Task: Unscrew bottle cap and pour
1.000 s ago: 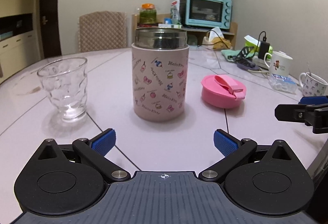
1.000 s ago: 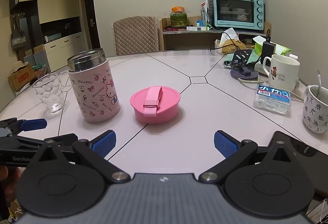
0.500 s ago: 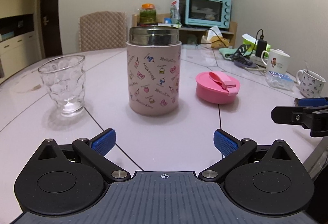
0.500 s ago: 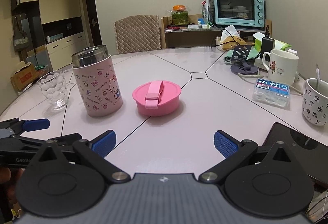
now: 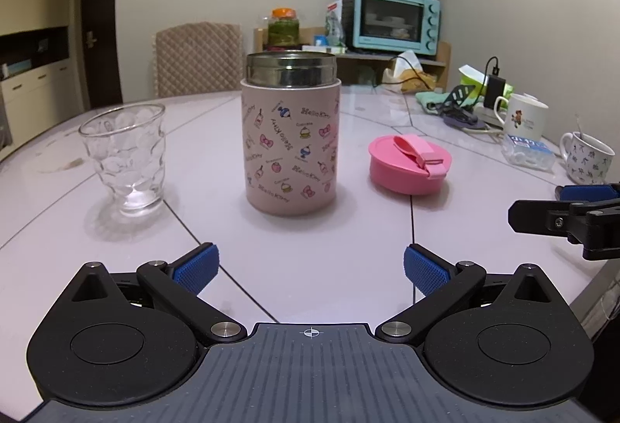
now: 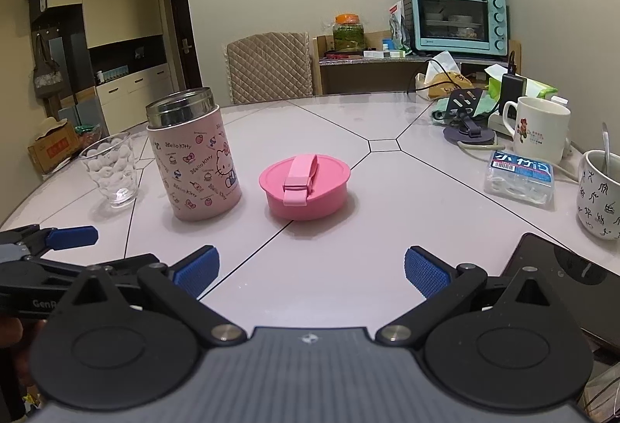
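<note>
A pink Hello Kitty bottle (image 5: 291,152) with a bare steel neck stands upright and uncapped on the white table (image 5: 302,241); it shows too in the right wrist view as the bottle (image 6: 193,163). Its pink cap (image 5: 410,164) lies flat on the table to the right of it, seen again as the cap (image 6: 305,186). A clear dimpled glass (image 5: 126,159) stands to the left of the bottle, also the glass (image 6: 110,169). My left gripper (image 5: 309,268) is open, short of the bottle. My right gripper (image 6: 309,268) is open, short of the cap. Neither holds anything.
At the right stand a white mug (image 6: 540,128), a patterned mug with a spoon (image 6: 600,194), a packet of floss picks (image 6: 519,177) and a dark tablet (image 6: 569,268). A phone stand and cables (image 6: 467,113) lie further back. A quilted chair (image 6: 269,66) stands beyond the table.
Both grippers have drawn back a little from the table's objects, which look smaller and farther than a second ago. The bottle, cap and glass have not moved.
</note>
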A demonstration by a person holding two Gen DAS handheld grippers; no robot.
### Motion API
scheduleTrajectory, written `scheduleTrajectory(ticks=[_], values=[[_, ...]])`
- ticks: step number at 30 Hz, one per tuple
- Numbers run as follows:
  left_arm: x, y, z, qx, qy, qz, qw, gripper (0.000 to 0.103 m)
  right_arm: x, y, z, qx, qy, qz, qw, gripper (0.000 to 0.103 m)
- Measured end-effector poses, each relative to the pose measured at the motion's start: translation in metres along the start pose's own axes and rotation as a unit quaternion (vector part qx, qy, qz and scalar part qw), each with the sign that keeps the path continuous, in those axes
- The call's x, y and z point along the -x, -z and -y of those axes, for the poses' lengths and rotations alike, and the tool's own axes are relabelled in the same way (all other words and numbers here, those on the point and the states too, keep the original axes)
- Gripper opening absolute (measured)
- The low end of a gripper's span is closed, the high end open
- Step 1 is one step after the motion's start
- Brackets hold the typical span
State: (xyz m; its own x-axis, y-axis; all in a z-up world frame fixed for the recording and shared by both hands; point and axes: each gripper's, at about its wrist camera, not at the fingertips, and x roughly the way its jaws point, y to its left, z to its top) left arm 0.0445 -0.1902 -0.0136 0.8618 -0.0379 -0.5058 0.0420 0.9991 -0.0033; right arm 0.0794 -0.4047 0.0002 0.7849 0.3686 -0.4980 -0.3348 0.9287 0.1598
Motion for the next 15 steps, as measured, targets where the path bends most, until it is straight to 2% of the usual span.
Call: scheduleTrajectory(ticks=[15], values=[[0.002, 0.001, 0.012, -0.010, 0.008, 0.004, 0.9999, 0.103, 0.002, -0.001, 0.003, -0.005, -0.005, 0.005, 1.000, 0.103]])
